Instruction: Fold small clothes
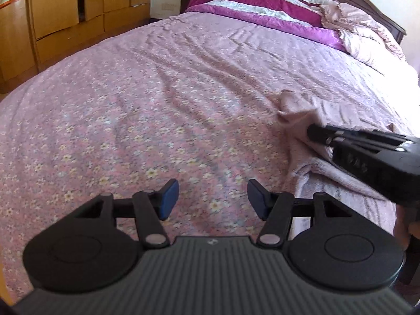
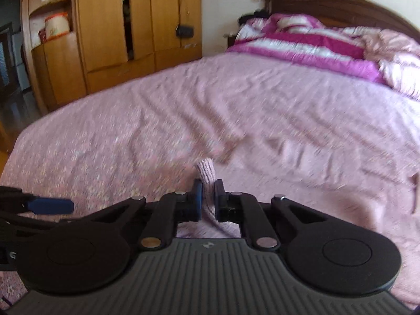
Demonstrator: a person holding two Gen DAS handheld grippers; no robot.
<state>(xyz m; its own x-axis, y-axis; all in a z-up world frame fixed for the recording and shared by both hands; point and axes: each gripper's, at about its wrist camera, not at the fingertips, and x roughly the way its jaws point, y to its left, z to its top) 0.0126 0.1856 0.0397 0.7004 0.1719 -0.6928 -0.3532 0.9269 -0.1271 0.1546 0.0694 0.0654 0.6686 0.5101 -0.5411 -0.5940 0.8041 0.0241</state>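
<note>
Right hand-held gripper is pinched tight on a bunched bit of the pink garment, rest trailing under it on the bed. Left hand-held gripper hangs wide apart, empty, garment off to its right.

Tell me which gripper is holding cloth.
The right gripper: its jaws pinch the pale pink garment. The left gripper stands open, empty.

Two matte black grippers: left gripper and right gripper, alike in build. Blue pads on the fingertips, twin round black housings, silver pivot pins at the linkage arms. Grey ribbed body behind (small pale emblem at its front edge).
</note>
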